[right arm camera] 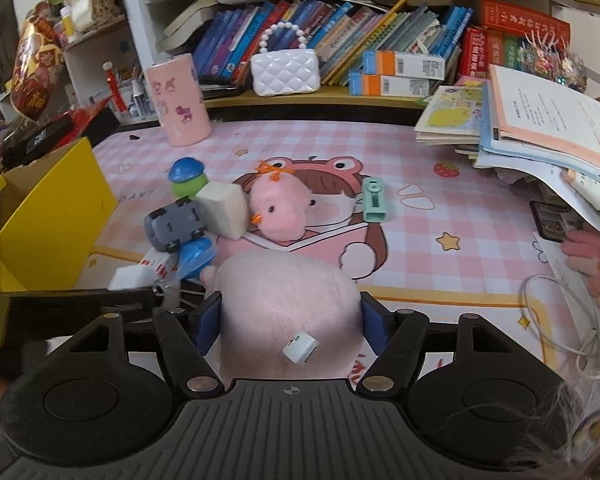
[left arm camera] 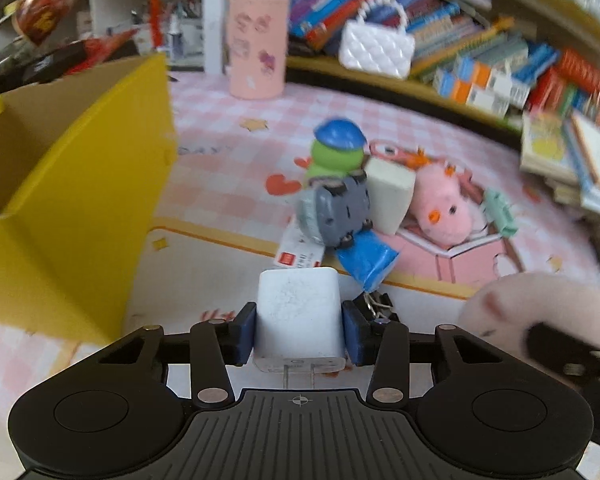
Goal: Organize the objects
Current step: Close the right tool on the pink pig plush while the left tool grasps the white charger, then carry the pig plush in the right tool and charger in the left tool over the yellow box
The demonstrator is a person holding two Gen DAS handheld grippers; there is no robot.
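My left gripper (left arm camera: 299, 330) is shut on a white plug adapter (left arm camera: 298, 312), whose prongs point back at the camera; the blue pads press both its sides. My right gripper (right arm camera: 291, 316) is shut on a pale pink plush toy (right arm camera: 288, 308) with a white tag. Beyond them on the pink checked mat (right arm camera: 440, 208) lies a pile: a grey toy car (left arm camera: 334, 210), a green figure with a blue cap (left arm camera: 336, 148), a white block (left arm camera: 390, 194), a blue packet (left arm camera: 366, 258), a small pink plush (left arm camera: 444, 208) and a mint green clip (right arm camera: 374, 200). A yellow box (left arm camera: 72, 184) stands open at the left.
A pink cup (right arm camera: 180, 100) and a white quilted purse (right arm camera: 286, 70) stand at the back by a bookshelf. Stacked books and papers (right arm camera: 540, 128) crowd the right side, with a white cable (right arm camera: 572, 320) below them. A black binder clip (left arm camera: 376, 304) lies beside the adapter.
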